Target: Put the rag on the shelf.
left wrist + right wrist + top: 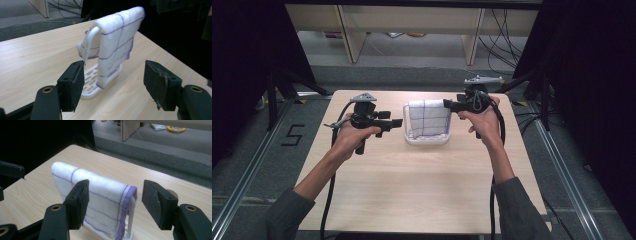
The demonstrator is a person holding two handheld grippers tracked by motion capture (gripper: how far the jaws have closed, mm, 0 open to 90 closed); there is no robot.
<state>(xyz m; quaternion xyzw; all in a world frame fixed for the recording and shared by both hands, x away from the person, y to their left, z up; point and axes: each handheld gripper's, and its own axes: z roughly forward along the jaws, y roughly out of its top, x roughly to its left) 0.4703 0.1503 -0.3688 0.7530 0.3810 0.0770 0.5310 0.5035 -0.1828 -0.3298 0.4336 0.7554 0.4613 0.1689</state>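
A white cloth with purple grid lines hangs over the top bar of a small white rack at the middle of the wooden table. My left gripper is level just left of the rack and points at it. Its jaws are open, with the cloth and the rack's slotted base a short way beyond the pads. My right gripper is at the cloth's top right corner. It is open, and the cloth's purple-hemmed end lies between the jaws, apart from both pads.
The pale wooden table is bare around the rack. Both forearms come in from the near edge, each trailing a black cable. Wooden furniture legs and loose cables stand on the grey floor beyond the far edge, and dark curtains flank both sides.
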